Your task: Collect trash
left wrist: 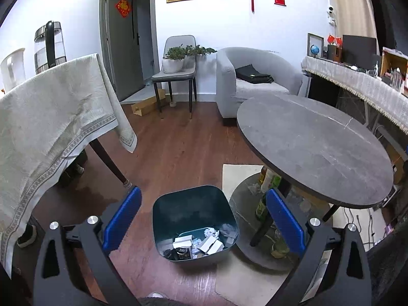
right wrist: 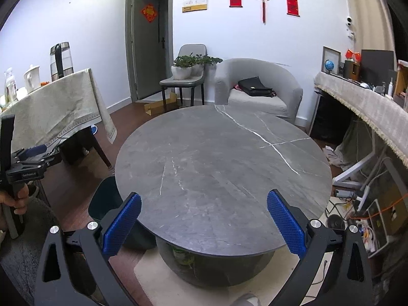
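Trash [left wrist: 201,242] lies in the bottom of the dark teal rounded-square plastic bin [left wrist: 163,211]: white crumpled paper, small white cartons and one dark carton. This bin stands on the brown wooden floor [left wrist: 178,148], just beside the disc-shaped base of the round grey stone-topped table [left wrist: 318,148]. Left gripper [left wrist: 204,219] hangs above the bin with its blue ribbed pads [left wrist: 122,219] spread wide and nothing between them. Right gripper [right wrist: 204,219] hangs over the near edge of the same table top [right wrist: 224,168], its blue pads [right wrist: 285,224] likewise spread wide and holding nothing. In the right wrist view the bin [right wrist: 104,199] shows partly at the table's left edge, and the left gripper's handle [right wrist: 23,170] appears at far left, held in a hand [right wrist: 15,199]. Several bottles [left wrist: 267,186] stand on the table base, under the top. A rectangular table draped in a cream patterned cloth [left wrist: 51,117] stands to the left.
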Motion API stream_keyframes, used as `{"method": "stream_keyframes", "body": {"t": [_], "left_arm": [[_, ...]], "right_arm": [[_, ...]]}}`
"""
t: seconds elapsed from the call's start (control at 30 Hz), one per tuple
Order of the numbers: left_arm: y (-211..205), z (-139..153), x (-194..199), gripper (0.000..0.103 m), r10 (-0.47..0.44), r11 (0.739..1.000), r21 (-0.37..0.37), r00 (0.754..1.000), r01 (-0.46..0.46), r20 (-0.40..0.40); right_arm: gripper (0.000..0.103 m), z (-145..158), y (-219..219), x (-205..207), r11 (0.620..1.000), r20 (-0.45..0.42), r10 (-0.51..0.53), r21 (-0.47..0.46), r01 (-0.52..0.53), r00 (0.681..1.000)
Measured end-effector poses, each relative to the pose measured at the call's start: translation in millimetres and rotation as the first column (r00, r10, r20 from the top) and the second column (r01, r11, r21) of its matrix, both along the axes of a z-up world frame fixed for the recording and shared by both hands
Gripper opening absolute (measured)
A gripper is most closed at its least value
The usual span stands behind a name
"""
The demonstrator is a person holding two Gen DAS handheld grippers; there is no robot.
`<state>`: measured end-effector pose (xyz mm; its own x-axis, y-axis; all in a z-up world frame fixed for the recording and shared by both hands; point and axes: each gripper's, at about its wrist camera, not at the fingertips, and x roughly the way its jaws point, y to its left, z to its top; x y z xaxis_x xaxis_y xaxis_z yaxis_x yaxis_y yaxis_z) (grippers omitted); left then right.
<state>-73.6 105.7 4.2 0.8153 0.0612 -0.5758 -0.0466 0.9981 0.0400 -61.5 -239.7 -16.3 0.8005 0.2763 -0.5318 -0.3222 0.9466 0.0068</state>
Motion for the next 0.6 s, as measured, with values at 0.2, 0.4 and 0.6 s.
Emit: {"method": "stream_keyframes", "body": {"t": [0.2,0.4,0.6], "left_arm": [[5,-1,-2,0.100,-0.002,1.000,-0.029,1.000,0.002,-0.002],[15,-1,-4,0.100,0.018,0.997,-0.077,1.000,-0.018,-0.002],[19,0,-5,0.100,0.026,0.995,-0.098,1.000,-0.026,0.000]], "right_arm": [[0.100,0,-3,1,0.999,-0.003,-0.004,0.036,0.004,1.000],[0.100,0,2,1,0.999,0.005,-0.003,0.032,0.002,1.000],[0.100,0,2,1,0.999,0.000,-0.003,0.033,0.003,1.000]]}}
